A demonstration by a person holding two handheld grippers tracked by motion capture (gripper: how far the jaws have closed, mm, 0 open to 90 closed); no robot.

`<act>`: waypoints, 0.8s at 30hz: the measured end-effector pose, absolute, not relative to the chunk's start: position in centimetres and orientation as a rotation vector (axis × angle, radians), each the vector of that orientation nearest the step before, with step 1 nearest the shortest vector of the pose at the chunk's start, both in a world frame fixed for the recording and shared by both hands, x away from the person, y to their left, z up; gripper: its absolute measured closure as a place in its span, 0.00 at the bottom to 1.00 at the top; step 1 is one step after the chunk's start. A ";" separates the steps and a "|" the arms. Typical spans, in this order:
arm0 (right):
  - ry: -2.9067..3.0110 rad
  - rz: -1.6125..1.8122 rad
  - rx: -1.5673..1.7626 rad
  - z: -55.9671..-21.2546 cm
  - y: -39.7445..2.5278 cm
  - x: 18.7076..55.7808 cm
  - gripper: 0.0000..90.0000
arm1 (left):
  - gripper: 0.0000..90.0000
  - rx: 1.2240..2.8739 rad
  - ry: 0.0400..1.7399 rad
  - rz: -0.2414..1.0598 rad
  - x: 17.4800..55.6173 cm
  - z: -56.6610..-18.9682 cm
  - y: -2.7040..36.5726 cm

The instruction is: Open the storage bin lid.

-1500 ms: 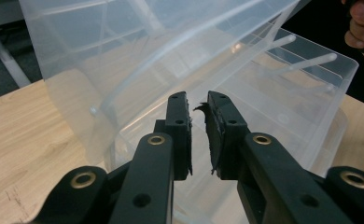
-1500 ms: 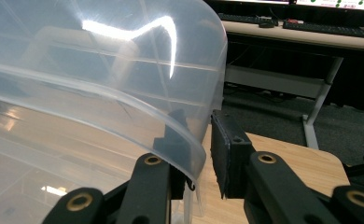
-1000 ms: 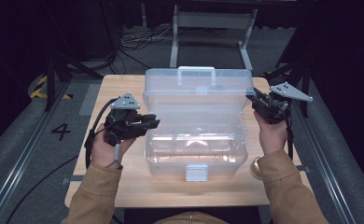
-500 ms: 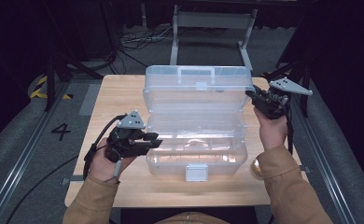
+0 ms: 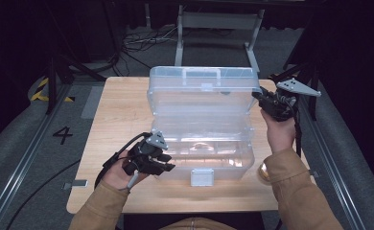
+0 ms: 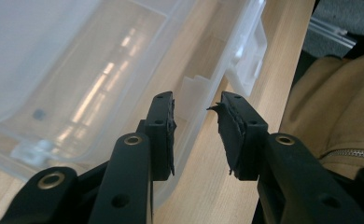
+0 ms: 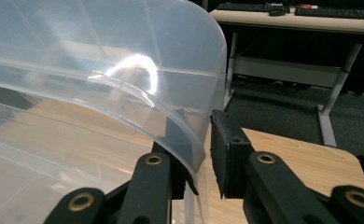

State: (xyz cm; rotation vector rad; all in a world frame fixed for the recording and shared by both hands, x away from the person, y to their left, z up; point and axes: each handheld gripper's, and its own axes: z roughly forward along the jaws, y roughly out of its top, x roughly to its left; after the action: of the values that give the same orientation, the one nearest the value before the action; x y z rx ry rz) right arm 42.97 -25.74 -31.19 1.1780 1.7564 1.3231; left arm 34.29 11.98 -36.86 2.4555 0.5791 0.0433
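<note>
A clear plastic toolbox (image 5: 204, 143) stands on the wooden table (image 5: 118, 110) with its lid (image 5: 199, 91) raised upright at the back. My left gripper (image 5: 163, 163) is at the box's front left corner, low beside the base. In the left gripper view it (image 6: 194, 105) is open, with the box's front wall (image 6: 124, 84) running between the jaws. My right gripper (image 5: 259, 96) is at the lid's right edge. In the right gripper view it (image 7: 196, 121) is shut on the lid's curved rim (image 7: 180, 140), one jaw behind the plastic.
A white latch (image 5: 199, 177) hangs at the middle of the box's front wall. The table's near edge lies just in front of the box. A metal desk frame (image 5: 218, 28) and cables are on the floor behind the table.
My left gripper has moved along the box's left side towards the person, down to the front left corner. The right gripper and the lid have stayed in place.
</note>
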 end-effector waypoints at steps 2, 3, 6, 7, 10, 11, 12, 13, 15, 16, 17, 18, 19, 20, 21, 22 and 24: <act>1.757 1.323 1.172 -31.2 -25.8 43.0 0.86 | 0.73 2.463 0.579 0.040 34.4 -37.1 11.8; 1.757 1.324 1.176 -31.2 -25.7 43.0 0.86 | 0.72 2.478 0.581 0.029 34.5 -37.4 11.6; 1.754 1.324 1.177 -31.2 -25.7 43.0 0.86 | 0.72 2.495 0.581 0.019 34.5 -37.8 11.4; 1.754 1.324 1.177 -31.2 -25.7 43.0 0.86 | 0.72 2.502 0.581 0.014 34.5 -37.9 11.3; 1.745 1.319 1.169 -31.2 -25.6 42.9 0.85 | 0.72 2.532 0.568 0.004 34.7 -38.4 10.9; 1.742 1.316 1.166 -31.2 -25.5 42.9 0.85 | 0.73 2.535 0.568 -0.001 34.7 -38.5 10.9; 1.738 1.316 1.165 -31.2 -25.5 42.9 0.86 | 0.72 2.543 0.573 -0.006 34.8 -38.7 10.8; 1.733 1.321 1.166 -31.3 -25.5 42.9 0.86 | 0.73 2.549 0.572 -0.010 34.9 -38.8 10.8; 1.717 1.323 1.166 -31.3 -25.4 43.0 0.86 | 0.73 2.556 0.574 -0.016 35.0 -39.1 10.7; 1.710 1.323 1.163 -31.3 -25.4 43.0 0.86 | 0.73 2.570 0.576 -0.020 35.0 -39.3 10.6; 1.702 1.322 1.166 -31.3 -25.3 43.0 0.86 | 0.74 2.576 0.581 -0.022 35.0 -39.4 10.5; 1.695 1.321 1.167 -31.3 -25.2 43.0 0.86 | 0.75 2.588 0.583 -0.023 35.0 -39.6 10.5; 1.684 1.316 1.168 -31.3 -25.1 43.1 0.86 | 0.76 2.593 0.586 -0.023 35.1 -39.7 10.4; 1.681 1.316 1.167 -31.3 -25.1 43.1 0.87 | 0.76 2.600 0.590 -0.022 35.1 -39.8 10.3; 1.675 1.318 1.170 -31.3 -25.1 43.2 0.87 | 0.77 2.604 0.597 -0.022 35.1 -39.9 10.3; 1.669 1.320 1.175 -31.3 -25.0 43.2 0.87 | 0.78 2.605 0.601 -0.022 35.1 -39.9 10.3; 1.660 1.319 1.174 -31.4 -25.0 43.2 0.87 | 0.79 2.608 0.609 -0.021 35.2 -40.0 10.4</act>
State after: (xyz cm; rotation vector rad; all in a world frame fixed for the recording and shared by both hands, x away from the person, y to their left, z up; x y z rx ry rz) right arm 43.24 -24.98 -31.35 1.1744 1.6604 1.3185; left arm 35.22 10.36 -39.98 2.6075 0.6092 -0.0206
